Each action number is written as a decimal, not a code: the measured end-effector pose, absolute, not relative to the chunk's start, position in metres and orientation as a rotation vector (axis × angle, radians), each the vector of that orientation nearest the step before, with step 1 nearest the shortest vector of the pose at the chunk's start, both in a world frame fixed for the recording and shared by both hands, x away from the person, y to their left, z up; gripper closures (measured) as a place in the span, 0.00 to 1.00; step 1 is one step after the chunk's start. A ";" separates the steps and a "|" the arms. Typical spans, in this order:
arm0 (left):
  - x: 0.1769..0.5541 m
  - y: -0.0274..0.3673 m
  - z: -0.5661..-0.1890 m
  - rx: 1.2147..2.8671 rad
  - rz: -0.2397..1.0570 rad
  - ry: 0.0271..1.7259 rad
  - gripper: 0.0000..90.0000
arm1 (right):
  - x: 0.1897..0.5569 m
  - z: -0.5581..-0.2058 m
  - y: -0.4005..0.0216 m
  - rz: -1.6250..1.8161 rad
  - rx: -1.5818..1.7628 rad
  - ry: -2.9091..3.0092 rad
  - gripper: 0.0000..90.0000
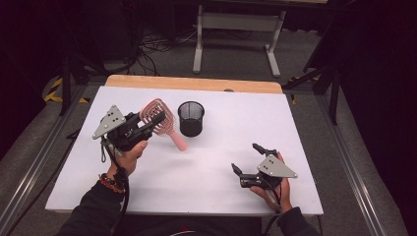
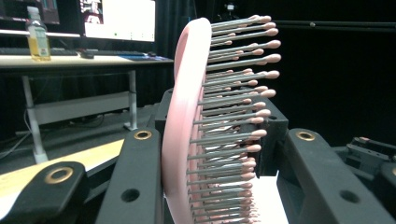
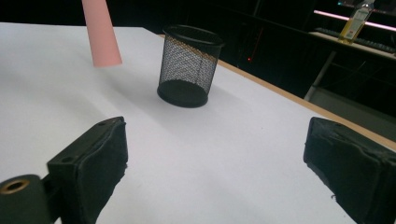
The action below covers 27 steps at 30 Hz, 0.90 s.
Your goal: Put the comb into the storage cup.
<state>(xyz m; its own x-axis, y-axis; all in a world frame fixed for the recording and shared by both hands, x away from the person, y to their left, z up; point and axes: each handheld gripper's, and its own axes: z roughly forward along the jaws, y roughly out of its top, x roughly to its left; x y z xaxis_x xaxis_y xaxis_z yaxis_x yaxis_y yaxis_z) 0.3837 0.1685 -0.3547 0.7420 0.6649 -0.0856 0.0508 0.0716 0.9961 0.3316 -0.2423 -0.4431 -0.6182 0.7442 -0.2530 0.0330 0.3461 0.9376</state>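
Note:
A pink hairbrush (image 1: 155, 107) hangs above the white table top, its handle slanting down to the right toward a black mesh cup (image 1: 191, 118). My left gripper (image 1: 153, 123) is shut on the brush head. In the left gripper view the brush (image 2: 187, 116) stands on edge between the two jaws, bristles pointing right, with the left gripper (image 2: 224, 135) clamped across it. My right gripper (image 1: 246, 157) rests low near the front right of the table, jaws wide apart and empty. From the right gripper (image 3: 224, 144) I see the mesh cup (image 3: 187, 65) upright ahead and the brush handle (image 3: 100, 32) hanging at upper left.
The white table top (image 1: 221, 196) has a wooden strip (image 1: 196, 82) along its far edge. Beyond it stands a white desk frame (image 1: 236, 29) among cables on the floor. A bottle (image 2: 37, 35) sits on a desk in the background.

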 end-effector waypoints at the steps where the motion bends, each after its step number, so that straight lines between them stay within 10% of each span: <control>1: 0.384 0.169 -0.355 1.444 0.510 0.626 0.70 | 0.332 -0.444 -0.243 1.312 0.678 1.928 0.05; 27: 0.403 0.157 -0.302 1.448 0.612 0.595 0.70 | 0.330 -0.448 -0.240 1.356 0.628 1.955 0.04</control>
<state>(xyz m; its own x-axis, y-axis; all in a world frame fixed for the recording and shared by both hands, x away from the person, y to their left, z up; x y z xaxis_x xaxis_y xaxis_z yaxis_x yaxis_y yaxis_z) 0.4027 0.1570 -0.3019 0.7139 0.7002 -0.0040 -0.0236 0.0297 0.9993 0.3302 -0.2401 -0.4476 -0.6612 0.7073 -0.2500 0.0138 0.3447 0.9386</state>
